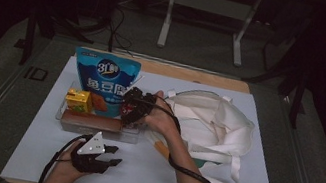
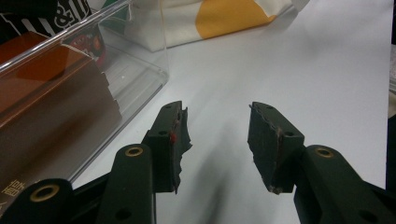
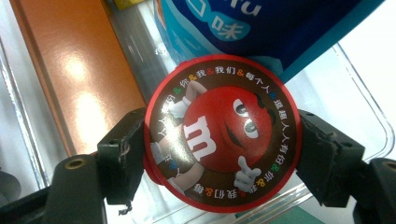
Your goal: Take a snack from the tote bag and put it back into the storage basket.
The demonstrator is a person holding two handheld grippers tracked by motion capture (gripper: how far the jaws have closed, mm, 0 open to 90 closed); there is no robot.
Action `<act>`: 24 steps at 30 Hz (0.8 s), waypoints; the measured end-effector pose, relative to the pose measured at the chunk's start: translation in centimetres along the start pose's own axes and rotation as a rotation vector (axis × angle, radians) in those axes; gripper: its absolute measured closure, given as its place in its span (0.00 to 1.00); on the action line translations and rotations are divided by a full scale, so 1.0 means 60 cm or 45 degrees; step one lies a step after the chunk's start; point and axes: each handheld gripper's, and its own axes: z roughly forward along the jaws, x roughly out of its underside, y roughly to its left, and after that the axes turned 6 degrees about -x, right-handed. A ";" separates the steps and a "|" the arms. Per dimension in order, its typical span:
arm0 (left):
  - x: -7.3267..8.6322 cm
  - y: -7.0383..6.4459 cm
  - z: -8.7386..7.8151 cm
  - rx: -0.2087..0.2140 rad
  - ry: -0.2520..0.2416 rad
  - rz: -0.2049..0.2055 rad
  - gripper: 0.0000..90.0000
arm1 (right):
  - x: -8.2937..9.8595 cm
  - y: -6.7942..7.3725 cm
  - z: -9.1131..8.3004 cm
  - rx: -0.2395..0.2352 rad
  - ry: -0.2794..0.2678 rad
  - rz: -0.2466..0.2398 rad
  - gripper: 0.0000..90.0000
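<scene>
Down at the near edge of the table the left gripper [image 1: 106, 155] rests idle on the white sheet, jaws wide apart and holding nothing, just beside the clear tray [image 2: 140, 60]. Over the tray, the right gripper [image 3: 219, 154] has its jaws closed on the sides of the round M&M's tub [image 3: 219, 133], next to the brown box [image 3: 79, 70] and the blue bag [image 1: 107, 74]. It looks like the pick-up step, so next I'd expect a clean lift across to the cloth tote [image 1: 215, 126], whose mouth may need holding open.
</scene>
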 end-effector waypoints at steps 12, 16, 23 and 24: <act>0.000 0.000 0.000 0.002 0.000 -0.001 0.62 | -0.001 0.003 0.009 0.021 0.019 0.001 0.28; 0.000 0.000 0.000 0.002 0.000 -0.001 0.62 | -0.001 0.004 0.010 0.024 0.024 0.003 0.28; 0.000 0.000 0.000 0.002 0.000 -0.001 0.62 | -0.002 0.004 0.008 0.017 0.047 0.000 0.28; 0.000 0.000 0.000 0.002 0.000 -0.001 0.62 | -0.002 0.004 0.008 0.017 0.047 0.000 0.28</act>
